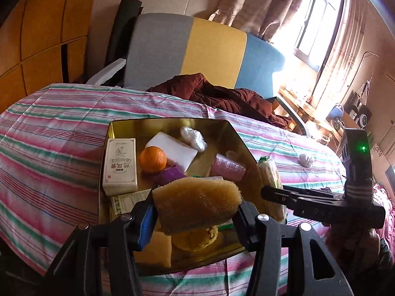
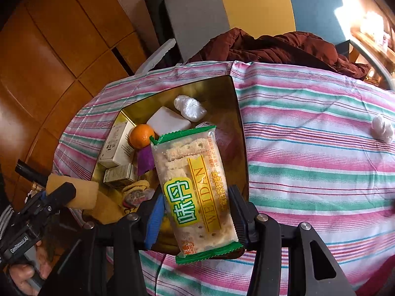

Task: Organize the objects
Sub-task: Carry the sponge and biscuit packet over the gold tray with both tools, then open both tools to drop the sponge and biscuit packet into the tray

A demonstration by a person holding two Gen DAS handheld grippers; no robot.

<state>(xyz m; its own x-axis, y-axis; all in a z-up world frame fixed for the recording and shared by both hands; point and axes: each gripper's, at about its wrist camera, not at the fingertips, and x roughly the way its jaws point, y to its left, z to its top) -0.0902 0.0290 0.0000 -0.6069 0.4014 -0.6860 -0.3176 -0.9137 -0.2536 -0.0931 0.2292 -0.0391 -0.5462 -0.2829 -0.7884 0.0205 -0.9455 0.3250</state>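
Observation:
A gold tin tray (image 1: 237, 138) (image 2: 235, 93) lies on the striped bedspread and holds an orange (image 1: 152, 159) (image 2: 141, 135), a white box (image 1: 121, 165), a white block (image 1: 176, 151), a clear wrapped lump (image 1: 193, 138) and a pink roll (image 1: 227, 167). My left gripper (image 1: 195, 213) is shut on a tan sponge (image 1: 197, 201) above the tray's near end. In the right wrist view, my right gripper (image 2: 197, 212) is shut on a green-edged cracker packet (image 2: 195, 185) over the tray's near right side. The left gripper with its sponge (image 2: 71, 194) shows at lower left there.
A small white crumpled wad (image 1: 306, 159) (image 2: 382, 128) lies on the bedspread right of the tray. A dark red quilt (image 1: 222, 96) is heaped at the bed's far side before a grey, yellow and blue headboard (image 1: 212, 49). Wooden cupboards stand left.

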